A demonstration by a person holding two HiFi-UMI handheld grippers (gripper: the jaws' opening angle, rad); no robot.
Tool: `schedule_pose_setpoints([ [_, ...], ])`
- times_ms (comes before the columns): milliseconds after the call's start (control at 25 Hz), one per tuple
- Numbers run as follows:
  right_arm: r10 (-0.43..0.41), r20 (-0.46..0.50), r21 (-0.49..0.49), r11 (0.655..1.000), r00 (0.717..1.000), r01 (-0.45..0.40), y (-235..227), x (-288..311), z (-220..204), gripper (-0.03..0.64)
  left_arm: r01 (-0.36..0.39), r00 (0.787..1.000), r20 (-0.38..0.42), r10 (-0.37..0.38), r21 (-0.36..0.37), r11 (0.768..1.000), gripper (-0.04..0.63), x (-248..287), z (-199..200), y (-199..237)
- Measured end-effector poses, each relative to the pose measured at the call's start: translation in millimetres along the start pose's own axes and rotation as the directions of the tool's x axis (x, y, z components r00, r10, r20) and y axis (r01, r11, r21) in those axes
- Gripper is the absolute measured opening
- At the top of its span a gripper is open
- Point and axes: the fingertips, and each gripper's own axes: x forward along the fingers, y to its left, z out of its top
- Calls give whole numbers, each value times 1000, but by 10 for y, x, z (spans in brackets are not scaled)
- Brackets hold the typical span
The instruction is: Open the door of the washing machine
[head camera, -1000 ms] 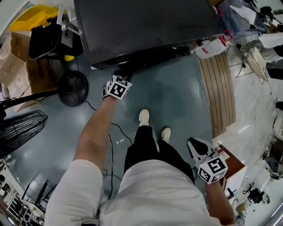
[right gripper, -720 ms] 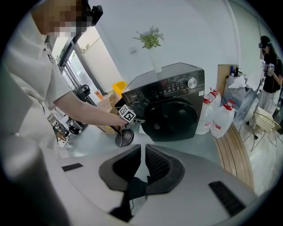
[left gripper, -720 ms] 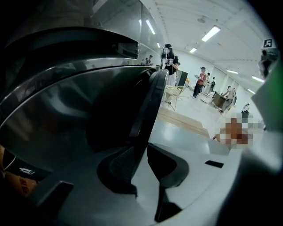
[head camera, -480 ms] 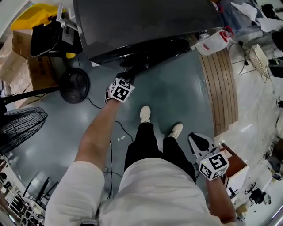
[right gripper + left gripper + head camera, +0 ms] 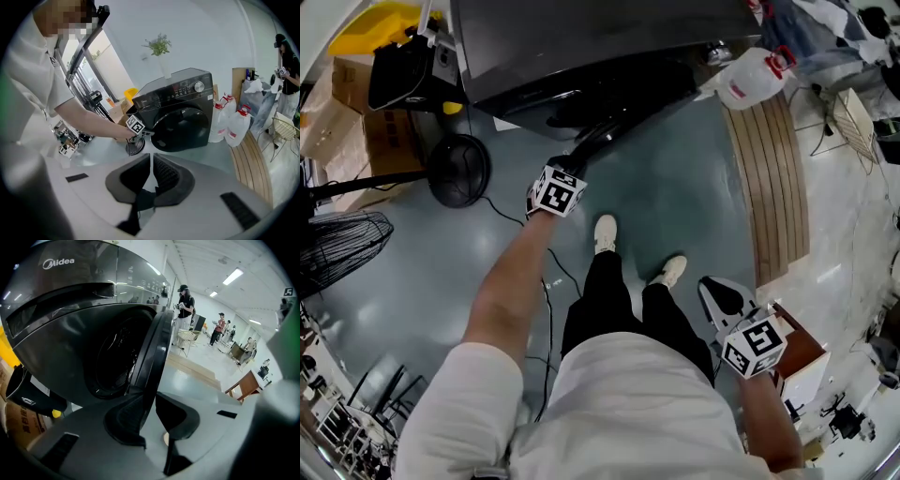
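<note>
The left gripper (image 5: 149, 411) had its jaws pinched on the ajar door (image 5: 157, 348) edge; pulling along its swing arc seemed wisest. The right gripper (image 5: 149, 180) hung empty, jaws together.

The head view looks from up high, almost straight down. It sees the person's own legs (image 5: 609, 300) and the floor (image 5: 694, 197), with the washing machine (image 5: 581, 47) at the far edge. The left gripper view sits low and very near the machine. It looks along the left gripper (image 5: 149, 404) at the edge of the door (image 5: 157, 352), and the room runs far away on its right. The right gripper view sits farther back, on the right, and looks over the right gripper (image 5: 151, 176) at the machine's whole front. All three views show the machine. The head view and the right gripper view both show the white jugs (image 5: 750, 80) and the left arm (image 5: 511, 281).
</note>
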Motion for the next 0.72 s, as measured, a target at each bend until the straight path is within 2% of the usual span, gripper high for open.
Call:
schedule_pose_setpoints([
  [720,-6,32,41,999,999,5,-279,-508,-537,25,-19,999,-42,16,-81,997,78,54,-148,-880],
])
